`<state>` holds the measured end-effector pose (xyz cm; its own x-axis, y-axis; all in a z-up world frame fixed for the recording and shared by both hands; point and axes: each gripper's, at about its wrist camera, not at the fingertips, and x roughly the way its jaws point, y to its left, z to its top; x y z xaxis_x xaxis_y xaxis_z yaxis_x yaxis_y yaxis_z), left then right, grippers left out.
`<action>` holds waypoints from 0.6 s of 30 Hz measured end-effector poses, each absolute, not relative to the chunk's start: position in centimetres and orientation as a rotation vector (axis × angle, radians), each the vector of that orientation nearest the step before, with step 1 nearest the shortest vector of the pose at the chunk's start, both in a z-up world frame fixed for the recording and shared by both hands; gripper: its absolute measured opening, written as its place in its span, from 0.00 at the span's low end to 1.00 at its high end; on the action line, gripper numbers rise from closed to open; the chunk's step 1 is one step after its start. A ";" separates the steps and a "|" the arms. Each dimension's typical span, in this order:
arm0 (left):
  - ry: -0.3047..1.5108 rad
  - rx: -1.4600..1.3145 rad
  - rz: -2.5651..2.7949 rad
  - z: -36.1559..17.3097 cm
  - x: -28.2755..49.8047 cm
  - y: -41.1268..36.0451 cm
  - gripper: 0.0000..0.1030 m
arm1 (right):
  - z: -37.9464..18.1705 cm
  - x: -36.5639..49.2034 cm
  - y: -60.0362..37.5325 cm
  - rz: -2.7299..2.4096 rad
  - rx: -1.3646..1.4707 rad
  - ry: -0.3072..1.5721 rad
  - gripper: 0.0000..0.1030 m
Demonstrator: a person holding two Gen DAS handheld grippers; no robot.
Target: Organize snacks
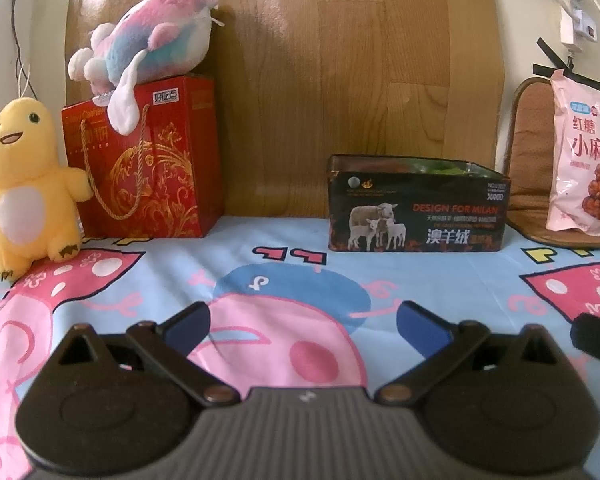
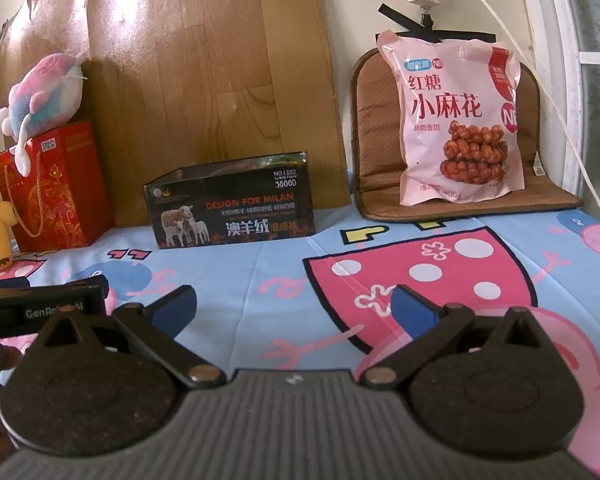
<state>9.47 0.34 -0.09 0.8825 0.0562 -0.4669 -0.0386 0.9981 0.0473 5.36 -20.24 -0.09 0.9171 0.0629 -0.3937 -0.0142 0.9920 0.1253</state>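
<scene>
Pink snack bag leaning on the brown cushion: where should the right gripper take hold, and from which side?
Grip the pink snack bag by its flat sealed top edge, coming from the front and slightly above. It stands nearly upright against the brown cushion, so the thin top seam is exposed, while the belly looks puffed. The right gripper is open and empty.

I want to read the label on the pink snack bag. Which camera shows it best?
The right wrist view: the pink snack bag appears whole and front-on, leaning upright against the brown cushion, its print legible. The left wrist view catches it only at the right edge, cropped and distorted.
</scene>
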 end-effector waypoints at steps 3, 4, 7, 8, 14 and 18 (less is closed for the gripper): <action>0.498 0.023 0.048 -0.1 9.6 0.6 1.00 | 0.0 5.3 -20.1 0.036 0.115 0.407 1.00; 0.498 0.023 0.049 -0.1 9.6 0.6 1.00 | -0.1 5.2 -20.1 0.035 0.115 0.405 1.00; 0.494 0.028 0.047 -0.1 9.5 0.5 1.00 | -0.1 5.2 -20.2 0.032 0.118 0.407 1.00; 0.492 0.029 0.047 0.0 9.4 0.5 1.00 | -0.1 5.2 -20.2 0.032 0.118 0.407 1.00; 0.507 0.001 0.049 0.0 9.7 1.0 1.00 | -0.1 5.3 -20.3 0.028 0.121 0.410 1.00; 0.508 -0.024 0.040 0.1 9.7 1.4 1.00 | -0.1 5.3 -20.2 0.024 0.114 0.412 1.00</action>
<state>9.74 1.41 0.06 0.8729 0.0319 -0.4869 -0.0437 0.9990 -0.0129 5.28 -20.18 -0.11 0.9161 0.0466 -0.3983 -0.0002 0.9933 0.1155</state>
